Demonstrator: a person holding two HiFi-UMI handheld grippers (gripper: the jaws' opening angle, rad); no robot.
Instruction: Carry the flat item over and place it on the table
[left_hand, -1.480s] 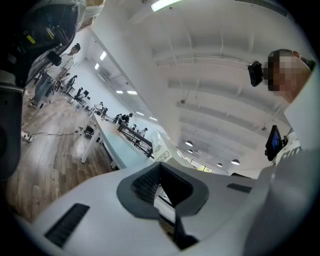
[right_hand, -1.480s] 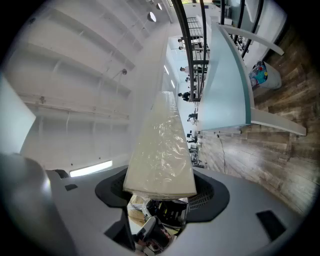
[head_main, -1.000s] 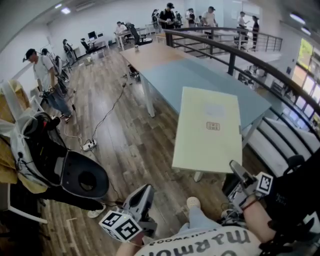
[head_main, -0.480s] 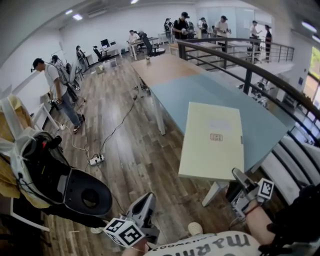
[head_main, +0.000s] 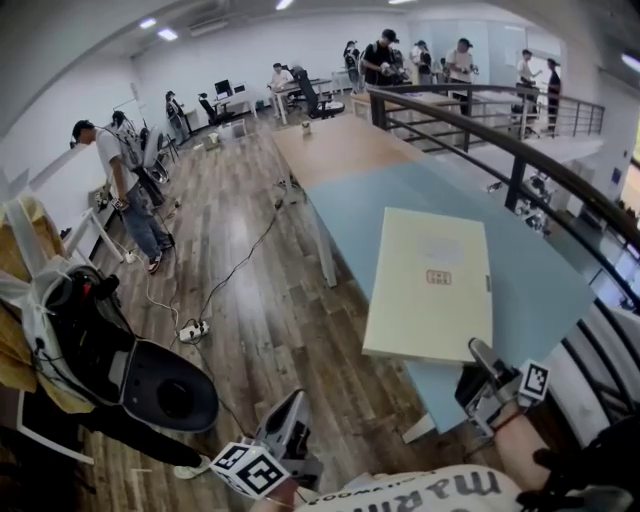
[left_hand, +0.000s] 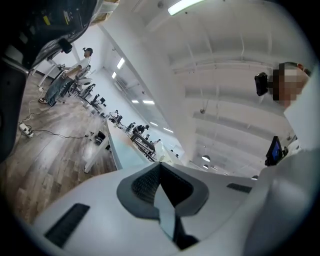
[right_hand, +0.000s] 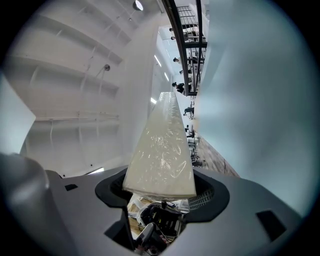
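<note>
Pale yellow flat item (head_main: 430, 285), wrapped in clear plastic, sits level over the near end of the blue table (head_main: 400, 190). Its near edge is clamped between the jaws of the right gripper (head_main: 484, 356). Low by the person's body, the left gripper (head_main: 288, 420) has its jaws closed together on nothing.

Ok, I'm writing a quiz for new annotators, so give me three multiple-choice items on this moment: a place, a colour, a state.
1. In the head view, the pale yellow flat rectangular board shows:
A. over the light blue table
B. over the wooden floor only
C. on the railing
2. The board's colour is:
A. red
B. pale yellow
C. black
3. The right gripper is:
A. open and empty
B. shut on the board
C. out of view

Key:
1. A, blue tabletop shows around it.
2. B, both views show that colour.
3. B, the board's near edge sits clamped between its jaws.
</note>
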